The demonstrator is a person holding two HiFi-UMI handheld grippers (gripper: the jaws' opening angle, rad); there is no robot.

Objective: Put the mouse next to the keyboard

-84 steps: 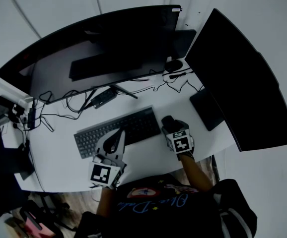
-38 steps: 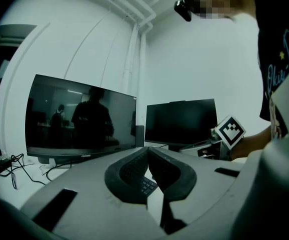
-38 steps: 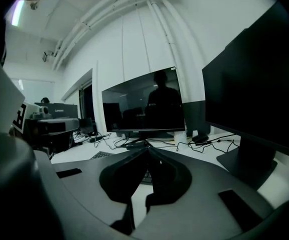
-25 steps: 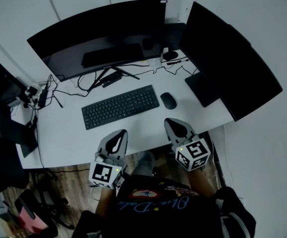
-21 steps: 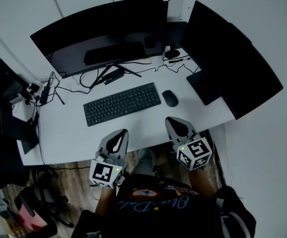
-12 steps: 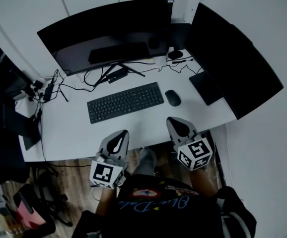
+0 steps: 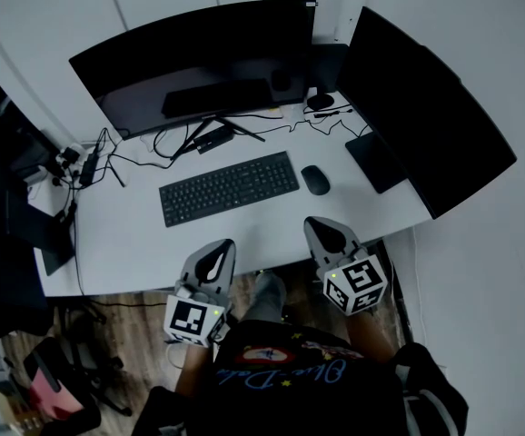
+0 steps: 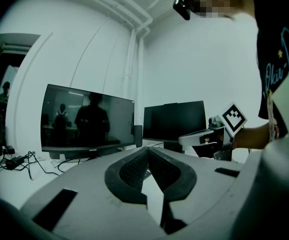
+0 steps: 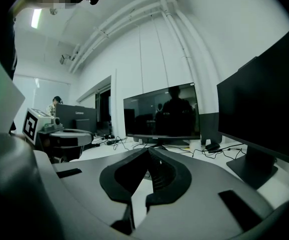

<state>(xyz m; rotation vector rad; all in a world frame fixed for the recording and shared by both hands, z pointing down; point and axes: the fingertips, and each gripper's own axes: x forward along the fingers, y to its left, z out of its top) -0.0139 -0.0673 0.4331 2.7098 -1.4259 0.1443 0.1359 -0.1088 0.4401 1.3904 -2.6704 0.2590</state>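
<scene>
A black mouse [image 7: 315,179] lies on the white desk [image 7: 126,243], just right of the black keyboard [image 7: 229,187], a small gap between them. Both grippers hang back at the desk's near edge, apart from both. My left gripper [image 7: 216,249] is shut with nothing in it; its jaws meet at the tips in the left gripper view [image 8: 146,151]. My right gripper [image 7: 324,229] is shut and empty too, its jaws closed in the right gripper view [image 9: 148,151]. The mouse is hidden behind the jaws in both gripper views.
A wide dark monitor [image 7: 199,57] stands behind the keyboard, a second monitor [image 7: 426,116] at the right with its base [image 7: 378,162] near the mouse. Cables [image 7: 153,143] trail across the back left of the desk. A chair [image 7: 26,234] stands left of the desk.
The mouse, held at the keyboard's right end by my right gripper three seconds ago, now lies free there. Both grippers have drawn back to the desk's near edge. Over the last second little shifts.
</scene>
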